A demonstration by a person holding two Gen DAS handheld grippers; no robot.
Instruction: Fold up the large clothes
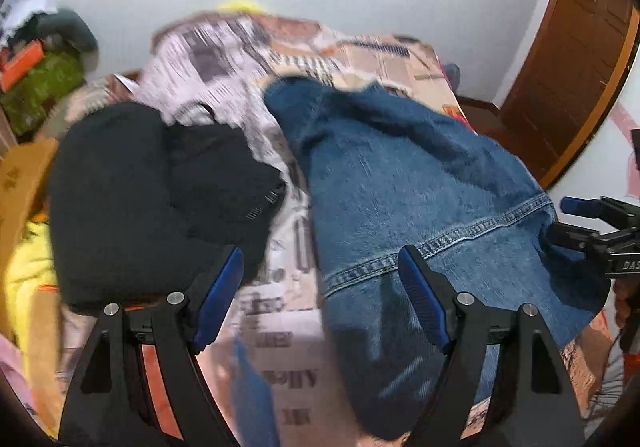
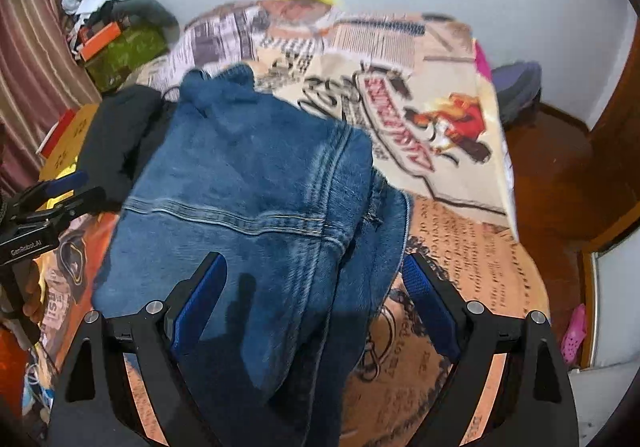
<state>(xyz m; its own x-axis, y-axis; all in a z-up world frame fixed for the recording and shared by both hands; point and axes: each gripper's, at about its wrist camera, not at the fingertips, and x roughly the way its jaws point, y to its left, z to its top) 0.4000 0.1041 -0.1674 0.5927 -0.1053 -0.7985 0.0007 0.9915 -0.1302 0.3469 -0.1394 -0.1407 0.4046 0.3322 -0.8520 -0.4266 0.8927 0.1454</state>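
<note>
A blue denim garment (image 1: 420, 183) lies loosely bunched on the printed bedspread (image 1: 280, 331), its stitched seam running across the near part. In the right wrist view the denim (image 2: 256, 187) lies across the middle of the bed. My left gripper (image 1: 320, 263) is open and empty, above the denim's left edge and the bedspread. My right gripper (image 2: 314, 267) is open and empty, just above the near part of the denim. The right gripper also shows at the right edge of the left wrist view (image 1: 592, 223), close to the denim's right end.
A black garment (image 1: 152, 203) is piled left of the denim. Yellow cloth (image 1: 24, 287) and a cardboard box (image 1: 20, 179) lie at the far left. A green bag (image 2: 124, 51) and clutter stand by the wall. A wooden door (image 1: 572, 71) is on the right, with floor (image 2: 560, 167) beside the bed.
</note>
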